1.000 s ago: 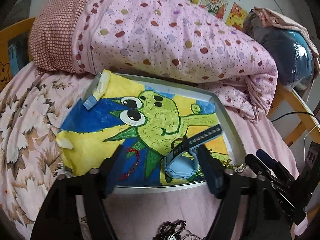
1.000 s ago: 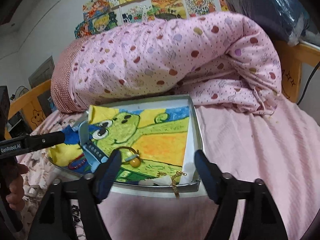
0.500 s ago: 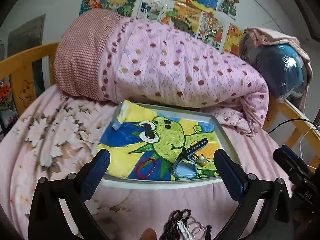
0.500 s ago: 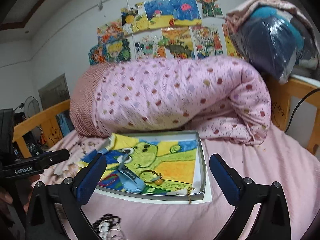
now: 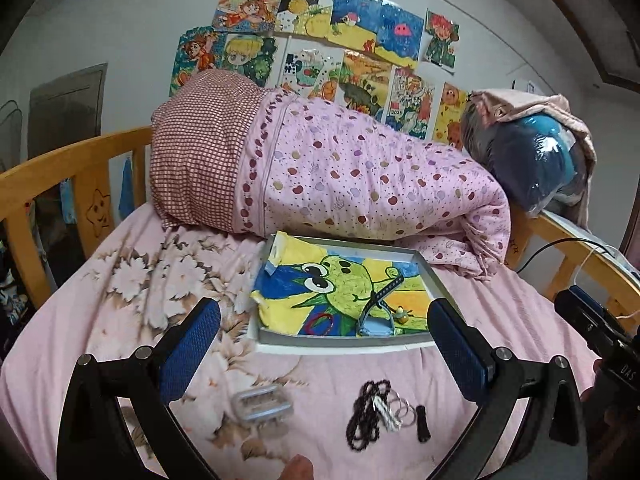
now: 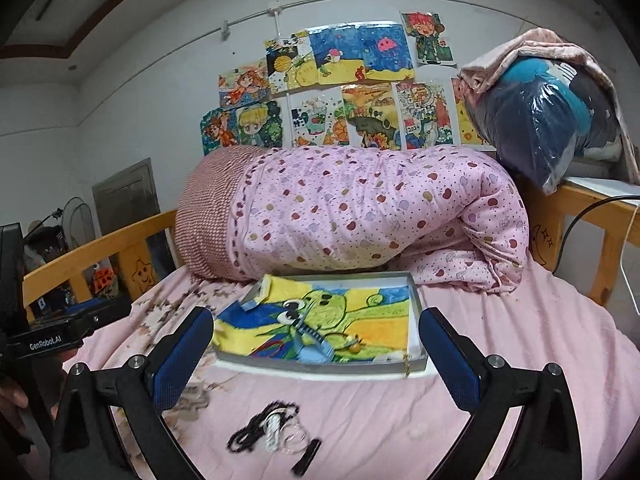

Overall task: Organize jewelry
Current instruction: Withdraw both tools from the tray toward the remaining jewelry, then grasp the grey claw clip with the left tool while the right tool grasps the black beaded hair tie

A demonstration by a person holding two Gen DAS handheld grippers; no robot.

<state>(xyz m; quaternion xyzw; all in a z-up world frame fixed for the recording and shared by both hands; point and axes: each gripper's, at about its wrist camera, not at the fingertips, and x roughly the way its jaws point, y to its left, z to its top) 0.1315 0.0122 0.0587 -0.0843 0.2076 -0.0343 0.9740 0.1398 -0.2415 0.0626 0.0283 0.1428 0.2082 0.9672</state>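
Two grippers, left [image 5: 324, 344] and right [image 6: 316, 354], jaws just widened, empty; we have backed off tray [image 5: 344, 340]. Watch [image 5: 378, 308] and bangle [image 5: 320, 323] now lie near its front edge; bead necklace [image 5: 366, 414] remains on bed.

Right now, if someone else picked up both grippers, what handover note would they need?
Left hand-held gripper: open, empty; its jaws have just been opening.
Right hand-held gripper: open, empty; jaws likewise just opened.
In the tray: red bracelet, blue watch, small yellow charm, and a gold chain draped over the front right rim.
Left on the bed, in front of the tray: black bead necklace, clear rings, a small black piece, clear plastic case.
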